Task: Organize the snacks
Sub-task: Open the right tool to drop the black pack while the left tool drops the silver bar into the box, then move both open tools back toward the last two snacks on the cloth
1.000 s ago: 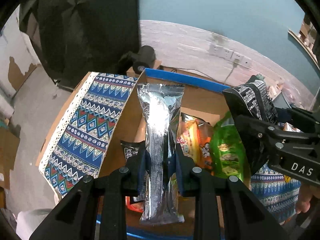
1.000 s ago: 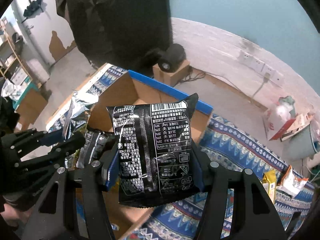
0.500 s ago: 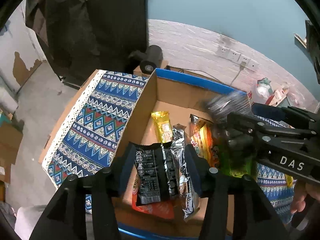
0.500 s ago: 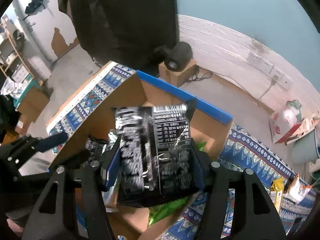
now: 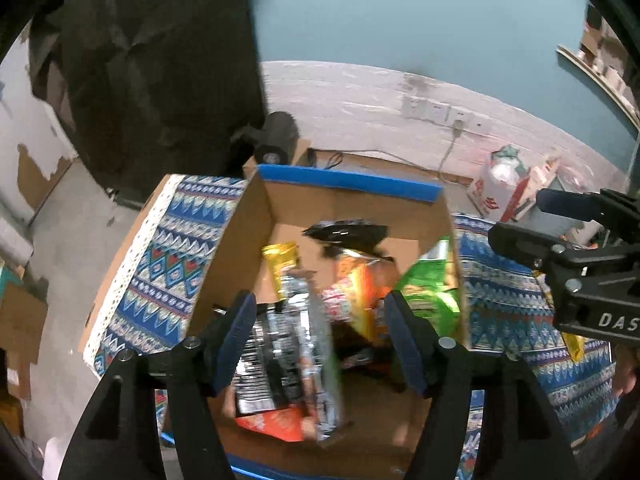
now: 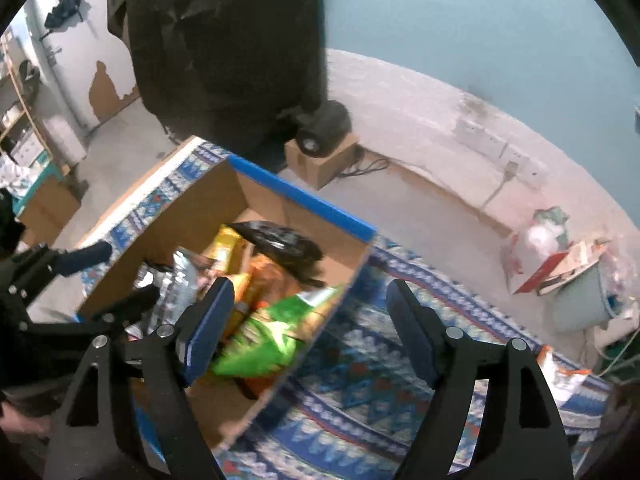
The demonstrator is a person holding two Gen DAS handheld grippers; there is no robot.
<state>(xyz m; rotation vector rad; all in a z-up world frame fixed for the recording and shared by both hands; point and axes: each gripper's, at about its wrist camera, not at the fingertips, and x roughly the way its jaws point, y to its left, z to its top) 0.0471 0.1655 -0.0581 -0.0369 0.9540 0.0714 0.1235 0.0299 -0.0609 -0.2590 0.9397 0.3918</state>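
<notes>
A cardboard box (image 5: 248, 240) with a blue rim (image 6: 304, 200) holds several snack packets. A silver packet (image 5: 296, 340) lies in its near left part, on a black-and-white packet. A black packet (image 5: 344, 234) (image 6: 280, 242) rests against the far wall, with orange (image 5: 360, 296) and green packets (image 6: 272, 336) beside it. My left gripper (image 5: 320, 336) hovers over the box, its jaws opening with nothing pinched between them. My right gripper (image 6: 308, 328) hangs over the box's right wall, jaws opening and holding nothing; in the left wrist view it (image 5: 560, 252) sits at the right edge.
The box stands on a blue patterned cloth (image 6: 360, 380). Loose snack packets (image 6: 560, 376) lie on the cloth at the right. Behind the box are a black round device on a small carton (image 6: 320, 136), wall sockets (image 5: 440, 112) and a white bag (image 5: 500, 184).
Both grippers let go: the silver packet dropped from the left jaws and the black packet from the right jaws into the box. Both pairs of jaws widened and drew back.
</notes>
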